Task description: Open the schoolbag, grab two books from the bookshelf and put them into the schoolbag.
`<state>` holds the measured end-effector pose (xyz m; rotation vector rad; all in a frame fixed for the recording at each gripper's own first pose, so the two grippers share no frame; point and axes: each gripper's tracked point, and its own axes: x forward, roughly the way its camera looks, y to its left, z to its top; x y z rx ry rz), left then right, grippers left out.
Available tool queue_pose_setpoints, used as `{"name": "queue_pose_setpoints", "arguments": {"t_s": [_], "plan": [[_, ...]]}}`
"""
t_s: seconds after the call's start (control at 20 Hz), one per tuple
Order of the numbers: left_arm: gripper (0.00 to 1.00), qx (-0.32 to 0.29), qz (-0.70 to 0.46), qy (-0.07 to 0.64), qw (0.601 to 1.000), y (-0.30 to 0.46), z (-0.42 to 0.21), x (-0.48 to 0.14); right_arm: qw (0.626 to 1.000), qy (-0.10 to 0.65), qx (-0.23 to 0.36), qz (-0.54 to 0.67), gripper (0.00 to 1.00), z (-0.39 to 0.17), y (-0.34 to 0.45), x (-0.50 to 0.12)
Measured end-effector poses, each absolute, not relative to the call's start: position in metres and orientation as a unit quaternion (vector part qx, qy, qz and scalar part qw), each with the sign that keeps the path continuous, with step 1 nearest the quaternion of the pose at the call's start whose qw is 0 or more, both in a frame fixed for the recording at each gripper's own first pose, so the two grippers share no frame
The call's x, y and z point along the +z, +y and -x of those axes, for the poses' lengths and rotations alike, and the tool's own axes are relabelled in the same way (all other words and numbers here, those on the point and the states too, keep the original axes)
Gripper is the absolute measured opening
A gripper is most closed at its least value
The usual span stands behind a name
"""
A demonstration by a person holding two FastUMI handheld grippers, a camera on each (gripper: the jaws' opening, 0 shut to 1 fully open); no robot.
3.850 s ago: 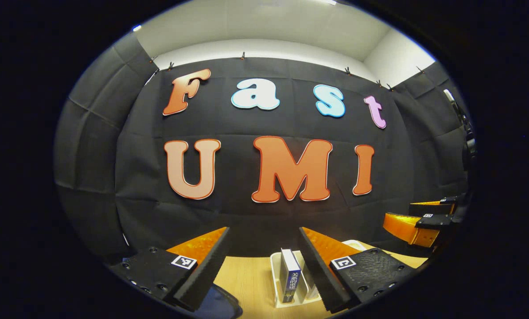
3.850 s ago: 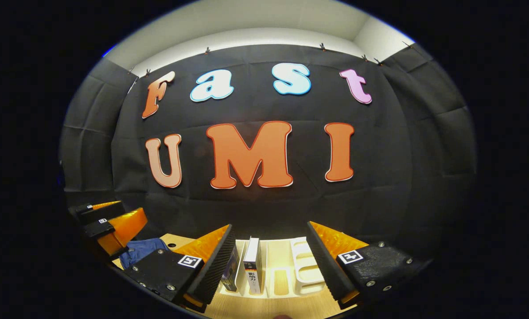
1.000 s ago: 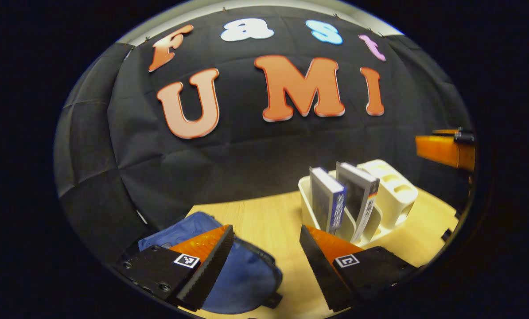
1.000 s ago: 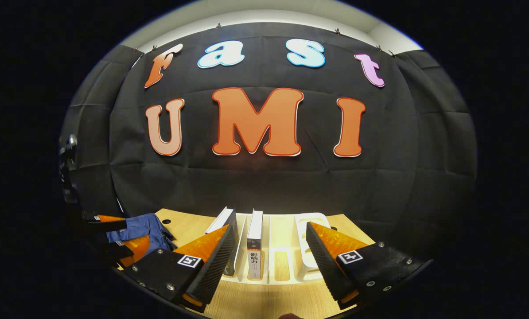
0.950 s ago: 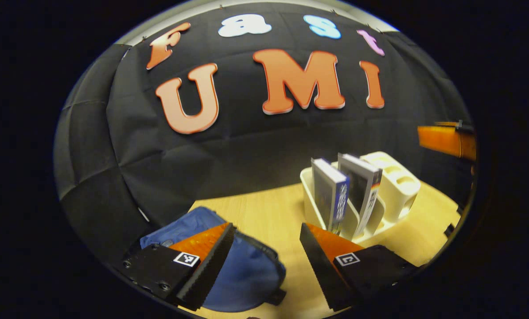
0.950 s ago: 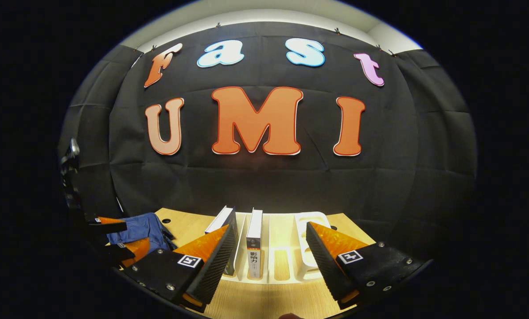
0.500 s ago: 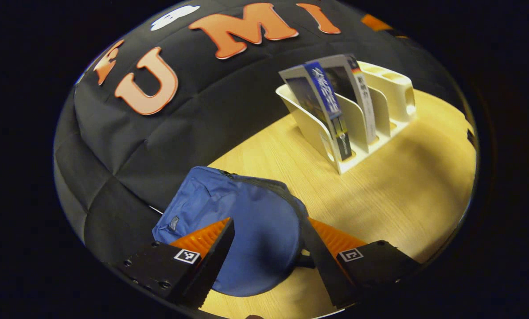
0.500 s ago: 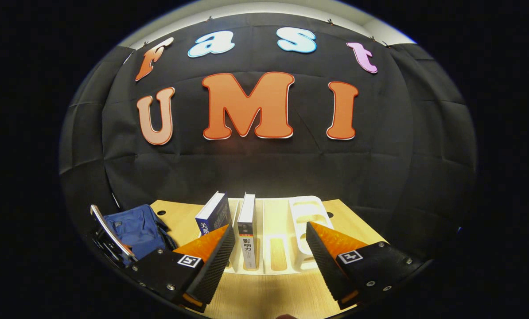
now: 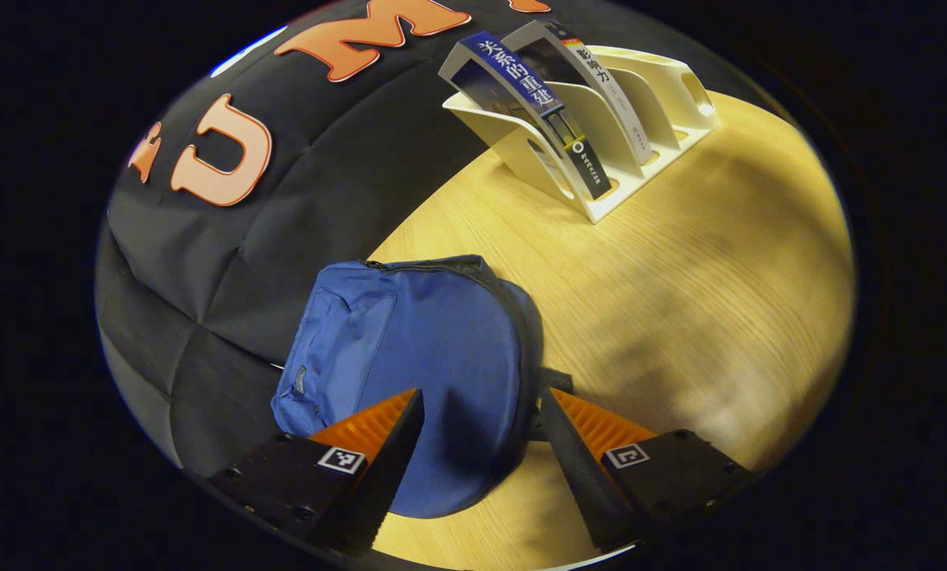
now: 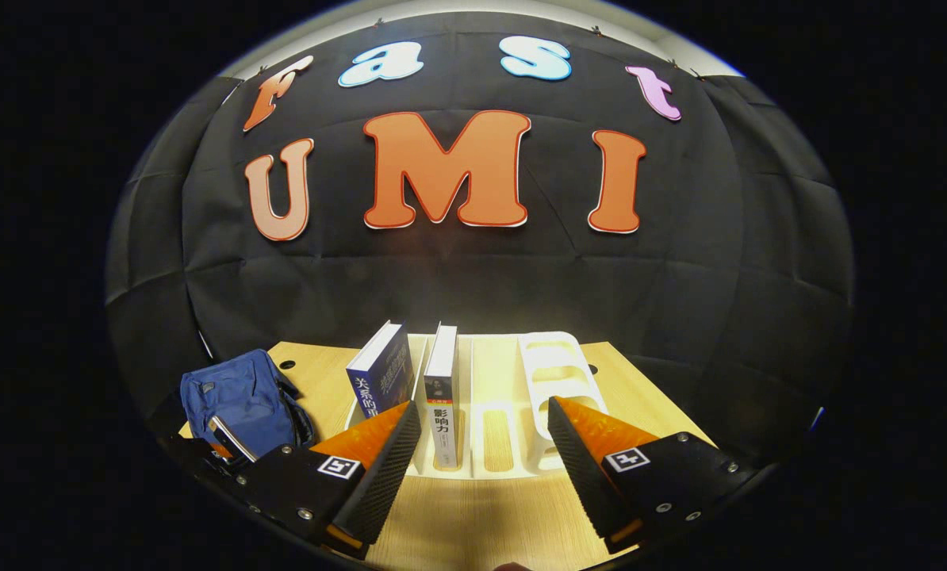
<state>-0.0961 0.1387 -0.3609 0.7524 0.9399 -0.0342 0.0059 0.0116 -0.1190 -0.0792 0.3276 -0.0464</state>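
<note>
A blue schoolbag (image 9: pixel 410 357) lies flat on the wooden table (image 9: pixel 703 277), zipped closed. My left gripper (image 9: pixel 477 456) hovers open over its near end, fingers spread to either side. A white bookshelf rack (image 9: pixel 648 95) stands at the back with a blue-spined book (image 9: pixel 533 107) and a grey-covered book (image 9: pixel 592 75) leaning in its slots. In the right gripper view, my right gripper (image 10: pixel 481 464) is open in front of the rack (image 10: pixel 549 373), facing the blue book (image 10: pixel 378 377) and the white-spined book (image 10: pixel 442 388). The schoolbag (image 10: pixel 239 400) sits at the left there.
The black cloth wall runs close behind the bag and the rack. Bare wooden tabletop (image 10: pixel 458 523) stretches in front of the rack. Part of the left gripper (image 10: pixel 228 440) shows over the bag in the right gripper view.
My left gripper has tilted down and moved in over the schoolbag, which now lies between its open fingers. My right gripper has dipped slightly toward the rack, staying open.
</note>
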Motion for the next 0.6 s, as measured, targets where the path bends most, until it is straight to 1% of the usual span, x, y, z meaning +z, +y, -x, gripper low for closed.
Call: {"name": "queue_pose_setpoints", "arguments": {"t_s": [0.05, 0.1, 0.15, 0.25, 0.35, 0.4, 0.45, 0.5, 0.6], "plan": [[0.91, -0.015, -0.354, 0.445, 0.823, 0.141, 0.097, -0.362, 0.985, 0.163, -0.023, 0.041, 0.96, -0.006, 0.012, -0.119], [0.84, -0.016, -0.351, 0.446, 0.823, 0.141, 0.098, -0.364, 0.985, 0.163, -0.023, 0.043, 0.96, -0.006, 0.013, -0.12], [0.81, -0.017, -0.347, 0.449, 0.823, 0.141, 0.1, -0.368, 0.985, 0.164, -0.022, 0.044, 0.96, -0.005, 0.013, -0.122], [0.59, -0.023, -0.34, 0.456, 0.822, 0.138, 0.105, -0.377, 0.985, 0.164, -0.021, 0.046, 0.96, -0.005, 0.014, -0.123], [0.37, -0.024, -0.35, 0.447, 0.823, 0.136, 0.101, -0.374, 0.985, 0.167, -0.018, 0.047, 0.96, -0.004, 0.016, -0.124], [0.24, -0.025, -0.347, 0.446, 0.825, 0.136, 0.101, -0.372, 0.984, 0.169, -0.017, 0.047, 0.96, -0.004, 0.017, -0.125], [0.19, -0.024, -0.342, 0.451, 0.824, 0.138, 0.101, -0.373, 0.984, 0.17, -0.017, 0.048, 0.96, -0.004, 0.018, -0.127], [0.09, -0.024, -0.332, 0.455, 0.826, 0.139, 0.101, -0.371, 0.984, 0.171, -0.015, 0.048, 0.96, -0.004, 0.019, -0.128], [0.05, -0.024, -0.309, 0.457, 0.834, 0.14, 0.097, -0.364, 0.984, 0.171, -0.011, 0.046, 0.96, -0.007, 0.021, -0.127]]}}
